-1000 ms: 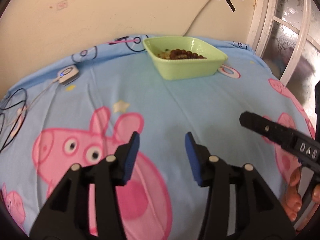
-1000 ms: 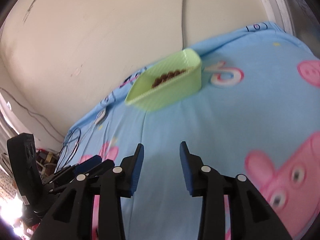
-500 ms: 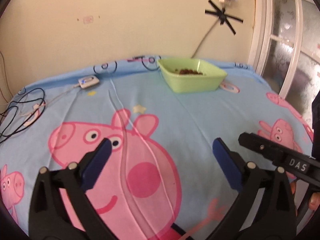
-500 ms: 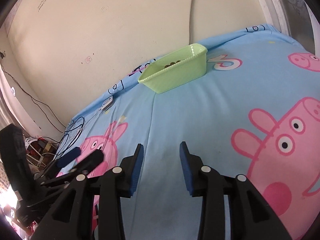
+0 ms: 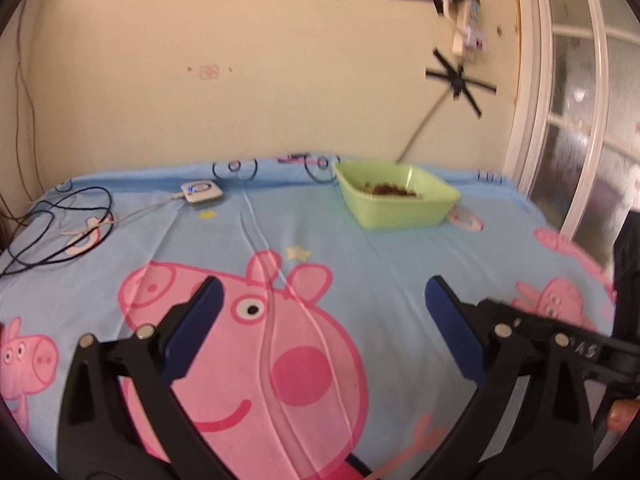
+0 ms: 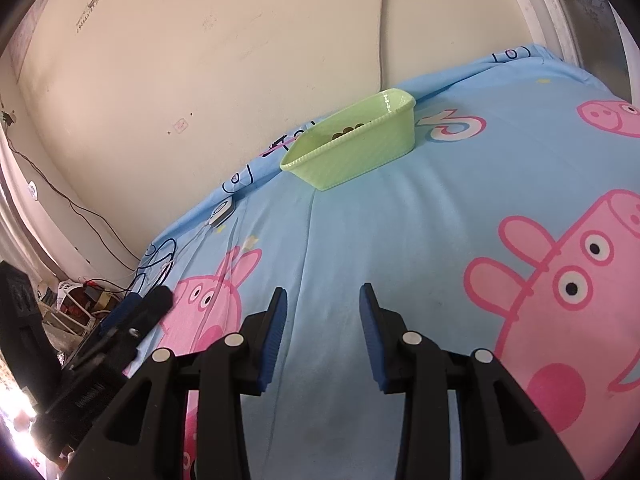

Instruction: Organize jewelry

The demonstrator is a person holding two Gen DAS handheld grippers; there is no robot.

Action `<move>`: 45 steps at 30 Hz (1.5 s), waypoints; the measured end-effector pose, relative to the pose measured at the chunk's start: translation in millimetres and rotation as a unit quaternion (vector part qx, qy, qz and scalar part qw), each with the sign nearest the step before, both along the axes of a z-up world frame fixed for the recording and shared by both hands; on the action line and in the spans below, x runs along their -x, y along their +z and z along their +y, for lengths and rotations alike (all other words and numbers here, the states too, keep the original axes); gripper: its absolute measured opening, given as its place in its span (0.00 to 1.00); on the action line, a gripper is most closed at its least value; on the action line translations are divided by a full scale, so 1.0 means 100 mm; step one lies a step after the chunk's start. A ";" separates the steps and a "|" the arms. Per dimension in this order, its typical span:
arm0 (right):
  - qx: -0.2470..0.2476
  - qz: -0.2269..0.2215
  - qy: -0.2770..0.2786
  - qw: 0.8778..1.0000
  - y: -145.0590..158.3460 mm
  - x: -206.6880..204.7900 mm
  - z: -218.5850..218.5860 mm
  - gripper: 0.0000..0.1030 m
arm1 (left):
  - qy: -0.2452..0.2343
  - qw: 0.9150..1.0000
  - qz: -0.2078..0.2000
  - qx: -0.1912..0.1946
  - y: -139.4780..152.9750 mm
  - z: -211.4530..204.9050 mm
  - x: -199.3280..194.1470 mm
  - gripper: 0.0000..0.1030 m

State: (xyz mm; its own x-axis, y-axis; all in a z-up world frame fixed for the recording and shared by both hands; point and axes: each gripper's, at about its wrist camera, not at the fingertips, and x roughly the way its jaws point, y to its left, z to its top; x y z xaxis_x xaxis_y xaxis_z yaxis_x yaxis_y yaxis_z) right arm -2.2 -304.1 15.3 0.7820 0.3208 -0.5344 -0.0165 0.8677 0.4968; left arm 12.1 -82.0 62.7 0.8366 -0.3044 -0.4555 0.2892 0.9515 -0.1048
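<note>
The jewelry [image 5: 394, 190], a small dark-brown beaded heap, lies inside the green plastic tray [image 5: 404, 212] at the far side of the bed, just short of the wall; judging by that, the gathering is done or nearly so, and the tray stands there as the one collecting place. Both tools hang well back from it over the near part of the bed. The left gripper [image 5: 322, 322] has its blue-padded fingers [image 5: 192, 328] spread wide and released, nothing between them. The right gripper [image 6: 323, 334] shows a narrower gap, also empty and pressing on nothing. No loose piece shows on the sheet [image 6: 400, 220], so neither tool has anything to reach for. The sheet is light blue with large pink cartoon pigs, lightly creased. At the far left lie a small white device [image 5: 200, 192] and a tangle of dark cables [image 5: 60, 224]. Behind is a cream wall [image 5: 240, 60] with black tape crosses holding a cord; a white-framed frosted door [image 5: 580, 120] stands at the right.
</note>
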 end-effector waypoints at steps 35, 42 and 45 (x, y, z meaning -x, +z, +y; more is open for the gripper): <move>0.002 0.015 0.012 1.000 0.00 -0.04 0.06 0.13 | 0.041 0.994 0.075 -0.067 -0.16 0.01 -0.25 0.94; 0.001 0.015 0.014 1.000 0.00 -0.04 0.06 0.13 | 0.040 0.993 0.084 -0.074 -0.19 0.00 -0.27 0.94; 0.000 0.014 0.015 1.000 0.00 -0.04 0.06 0.13 | 0.039 0.992 0.095 -0.078 -0.21 0.00 -0.29 0.94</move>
